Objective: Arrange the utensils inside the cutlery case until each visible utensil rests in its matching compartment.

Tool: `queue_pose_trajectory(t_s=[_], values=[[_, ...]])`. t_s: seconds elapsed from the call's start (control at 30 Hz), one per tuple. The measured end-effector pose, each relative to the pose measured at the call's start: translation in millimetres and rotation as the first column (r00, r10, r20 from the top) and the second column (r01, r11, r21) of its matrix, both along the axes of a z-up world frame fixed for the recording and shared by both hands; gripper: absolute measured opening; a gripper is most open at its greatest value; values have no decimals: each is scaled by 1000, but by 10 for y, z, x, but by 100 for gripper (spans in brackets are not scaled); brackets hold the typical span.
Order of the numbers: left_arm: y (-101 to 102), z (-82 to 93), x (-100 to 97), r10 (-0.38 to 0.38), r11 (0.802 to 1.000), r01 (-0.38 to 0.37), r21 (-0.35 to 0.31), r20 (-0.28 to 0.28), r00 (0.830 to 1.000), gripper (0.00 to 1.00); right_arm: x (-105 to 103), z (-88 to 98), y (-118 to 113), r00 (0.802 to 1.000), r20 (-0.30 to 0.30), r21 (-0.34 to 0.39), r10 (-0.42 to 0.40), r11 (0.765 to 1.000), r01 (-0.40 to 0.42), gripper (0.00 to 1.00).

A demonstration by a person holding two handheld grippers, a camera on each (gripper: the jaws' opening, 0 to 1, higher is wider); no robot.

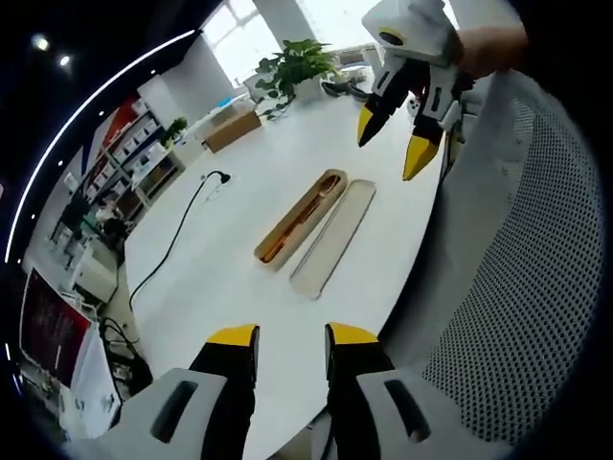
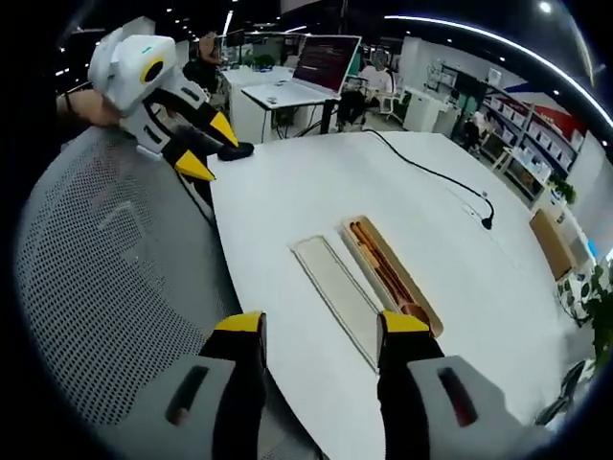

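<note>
Lying out on the white table point(image 1: 287, 182), well apart from both grippers: a long, narrow cutlery case point(image 1: 301, 217), open, with its pale lid point(image 1: 333, 238) just beside it, touching or nearly so along one long edge. Long axes of case and lid parallel. In the left gripper view, running diagonally from lower left near the table's close edge up toward the right, the far end pointing at the potted plant point(image 1: 297, 65). In the right gripper view, same pair: case point(image 2: 393, 273) on the right, lid point(image 2: 337, 297) on the left, long axes slanting from upper left down to lower right. Inside the case, copper-coloured utensils point(image 2: 383, 268) laid lengthwise along the case's axis, a rounded head showing at one end point(image 1: 330, 184); how many pieces, and which compartment each occupies, too small to tell. Left gripper point(image 1: 291, 335) held low over the table's near edge, jaws parted with a clear gap, nothing between them. Right gripper point(image 2: 321, 326) likewise hovering above the near edge, jaws spread wide, empty, framing the near ends of lid and case. Black cable point(image 1: 172, 240) trailing across the table beyond the case. Mesh chair back point(image 2: 105, 287) beside the table edge.
</note>
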State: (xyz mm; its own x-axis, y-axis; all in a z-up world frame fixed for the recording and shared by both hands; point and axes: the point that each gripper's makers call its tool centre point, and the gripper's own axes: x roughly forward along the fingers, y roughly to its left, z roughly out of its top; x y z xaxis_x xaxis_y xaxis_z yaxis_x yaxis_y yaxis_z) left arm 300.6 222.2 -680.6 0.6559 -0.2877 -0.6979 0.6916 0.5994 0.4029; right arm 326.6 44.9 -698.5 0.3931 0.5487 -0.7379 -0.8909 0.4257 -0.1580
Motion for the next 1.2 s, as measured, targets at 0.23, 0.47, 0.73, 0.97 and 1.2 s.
queue_pose_trajectory(t_s=[0.23,0.47,0.73,0.97,1.2], values=[[-20,-50,-38,-11,1000,11,-6,-27,1000,27,10,-10,-19,1000,5,8,4,1000,-4,43],[-38,-52,-41,-15,1000,15,-13,-29,999,27,33,-23,-57,1000,17,0,6,1000,-6,42],[-39,-10,-26,-16,1000,16,-26,-8,1000,28,-15,-66,-34,1000,7,-17,26,1000,-26,41],[-70,-30,-56,-42,999,42,-18,-17,999,28,-25,-60,-47,1000,7,-16,28,999,-28,41],[-168,-50,-72,-92,996,91,-22,-46,995,31,-30,5,-32,999,6,16,35,999,-35,42]])
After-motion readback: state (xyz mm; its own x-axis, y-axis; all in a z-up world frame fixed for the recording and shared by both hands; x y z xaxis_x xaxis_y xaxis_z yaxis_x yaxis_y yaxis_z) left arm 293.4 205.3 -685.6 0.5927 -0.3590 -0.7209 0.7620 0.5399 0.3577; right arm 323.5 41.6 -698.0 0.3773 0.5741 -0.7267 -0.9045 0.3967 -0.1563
